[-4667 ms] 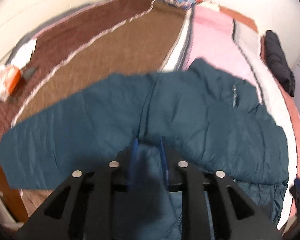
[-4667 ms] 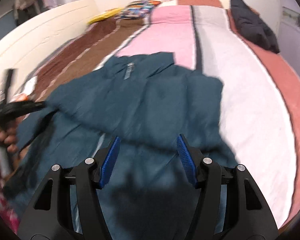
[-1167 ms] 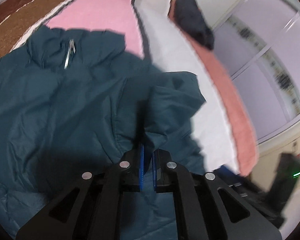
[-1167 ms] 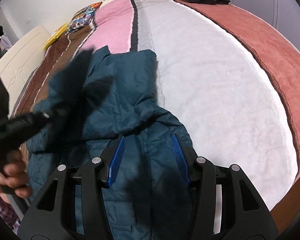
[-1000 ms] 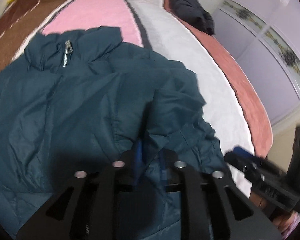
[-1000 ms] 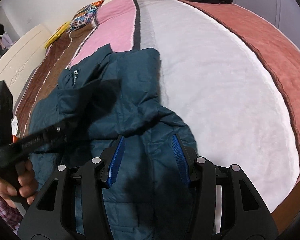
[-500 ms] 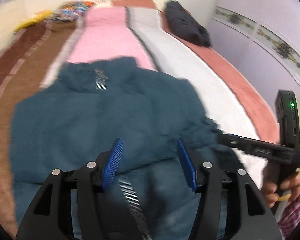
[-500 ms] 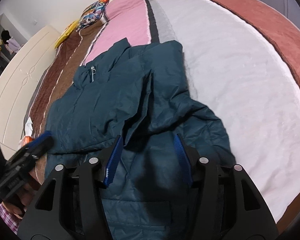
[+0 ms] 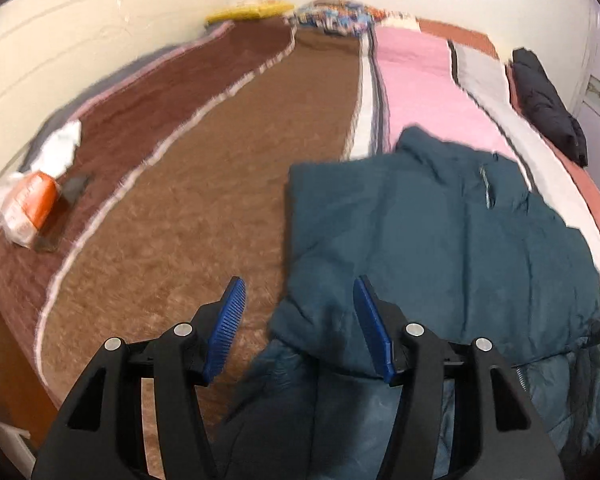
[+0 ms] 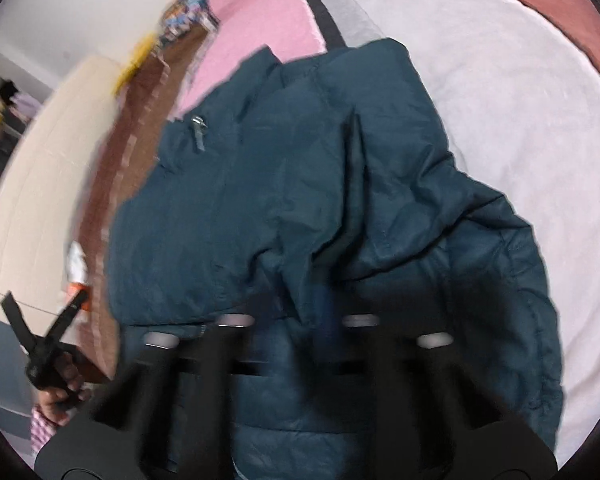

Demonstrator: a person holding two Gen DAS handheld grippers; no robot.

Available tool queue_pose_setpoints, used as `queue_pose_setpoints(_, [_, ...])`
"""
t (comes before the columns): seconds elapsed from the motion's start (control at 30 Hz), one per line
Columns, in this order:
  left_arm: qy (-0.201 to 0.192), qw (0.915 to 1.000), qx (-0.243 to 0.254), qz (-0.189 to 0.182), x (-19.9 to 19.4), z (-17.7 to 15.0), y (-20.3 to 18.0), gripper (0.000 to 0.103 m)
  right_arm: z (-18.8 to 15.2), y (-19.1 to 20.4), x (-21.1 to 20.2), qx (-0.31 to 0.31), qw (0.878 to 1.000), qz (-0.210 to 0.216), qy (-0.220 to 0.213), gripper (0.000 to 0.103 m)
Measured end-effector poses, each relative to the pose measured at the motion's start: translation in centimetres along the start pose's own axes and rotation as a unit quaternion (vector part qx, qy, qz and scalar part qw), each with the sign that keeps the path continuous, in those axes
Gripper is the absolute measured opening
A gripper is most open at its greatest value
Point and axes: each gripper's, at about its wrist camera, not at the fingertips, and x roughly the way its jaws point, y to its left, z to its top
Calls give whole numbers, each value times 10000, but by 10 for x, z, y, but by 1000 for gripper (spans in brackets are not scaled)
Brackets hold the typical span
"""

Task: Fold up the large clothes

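Note:
A dark teal puffer jacket (image 9: 440,240) lies on the bed, collar and zipper pull toward the far end, both sleeves folded in over its body. My left gripper (image 9: 300,320) is open and empty, just above the jacket's left edge near the folded sleeve. In the right wrist view the jacket (image 10: 280,200) fills the middle. My right gripper (image 10: 296,312) is blurred by motion and dark against the fabric; its fingers cannot be made out. The left gripper (image 10: 40,320) shows at that view's lower left, held in a hand.
The bed has a striped blanket: brown (image 9: 220,160), pink (image 9: 420,72), white (image 10: 500,80) and rust red bands. A black garment (image 9: 548,104) lies far right. An orange and white packet (image 9: 28,208) lies at the left edge by the cream headboard (image 9: 80,52).
My left gripper let go of the sleeve it carried across the jacket, opened, and swung left to the jacket's left edge. My right gripper moved fast and blurred.

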Motion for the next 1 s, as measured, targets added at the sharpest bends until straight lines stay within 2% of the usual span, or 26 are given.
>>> queue_pose_setpoints(0.1, [347, 9992, 156, 105, 19, -8, -8, 56, -3, -7, -7, -112, 9993, -318, -133, 7])
queue_pose_setpoints(0.17, [463, 9986, 221, 90, 28, -15, -12, 56, -5, -18, 0, -37, 9989, -458, 44, 7])
queue_pose_setpoints(0.27, [502, 9979, 367, 184, 40, -22, -21, 56, -7, -28, 17, 74, 9983, -480, 317, 7])
queue_pose_setpoints(0.4, [549, 9975, 325, 289, 39, -19, -23, 56, -8, -23, 21, -87, 9976, -610, 314, 8])
queue_pose_setpoints(0.53, [142, 9999, 16, -36, 11, -12, -15, 56, -9, -28, 12, -64, 9986, -464, 252, 10])
queue_pose_setpoints(0.6, [79, 9999, -57, -123, 8, -5, -16, 56, -11, -31, 15, -85, 9982, -518, 290, 10])
queue_pose_setpoints(0.63, [109, 9998, -57, -132, 11, -3, -18, 56, -10, -31, 18, -84, 9980, -545, 302, 12])
queue_pose_setpoints(0.77, [648, 9976, 245, -41, 49, -7, -30, 56, -7, -27, 28, -259, 9965, -706, 369, 19])
queue_pose_setpoints(0.87, [576, 9978, 313, 9, 42, -5, -34, 55, -7, -23, 19, -383, 9952, -816, 375, 24])
queue_pose_setpoints(0.93, [420, 9983, 261, -297, 19, -1, -29, 55, -9, -22, 3, -436, 9959, -729, 319, 25])
queue_pose_setpoints(1.0, [246, 9983, 299, -442, -5, -1, -18, 56, -15, -27, -24, -528, 9959, -708, 176, 37])
